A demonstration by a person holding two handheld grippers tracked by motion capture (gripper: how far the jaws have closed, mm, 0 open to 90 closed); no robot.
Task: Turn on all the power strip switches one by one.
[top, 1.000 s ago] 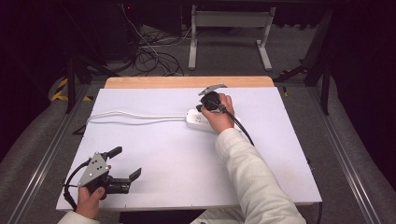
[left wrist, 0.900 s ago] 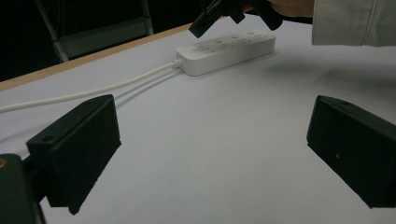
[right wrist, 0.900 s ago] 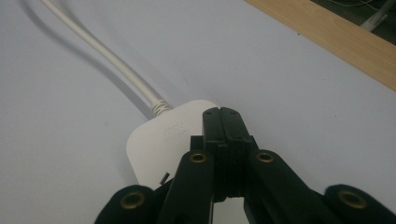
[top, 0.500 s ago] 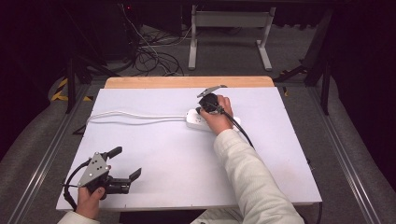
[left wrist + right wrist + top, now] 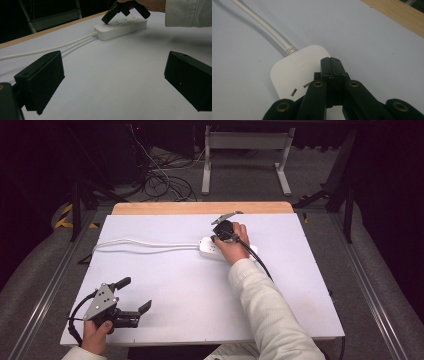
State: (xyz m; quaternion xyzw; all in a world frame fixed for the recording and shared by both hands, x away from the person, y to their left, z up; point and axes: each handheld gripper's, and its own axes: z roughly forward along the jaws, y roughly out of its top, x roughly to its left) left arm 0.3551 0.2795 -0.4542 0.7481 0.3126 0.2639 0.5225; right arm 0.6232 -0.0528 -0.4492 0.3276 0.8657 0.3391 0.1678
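A white power strip (image 5: pixel 207 246) lies on the white table toward the back centre, and its white cable (image 5: pixel 145 243) runs off to the left. My right gripper (image 5: pixel 216 238) is shut, with its tips pressed down on the strip's top near the cable end; up close the closed tips (image 5: pixel 331 62) rest on the strip (image 5: pixel 294 67) just past a socket slot. The left gripper view has the strip (image 5: pixel 125 26) and the right gripper (image 5: pixel 106 20) on it. My left gripper (image 5: pixel 135 296) stands open near the front left of the table, jaws wide and empty.
The table's wooden back edge (image 5: pixel 200 207) runs behind the strip. Beyond it on the floor are tangled cables (image 5: pixel 160 175) and a white frame (image 5: pixel 245 155). Metal rails (image 5: pixel 45 285) run along both sides of the table.
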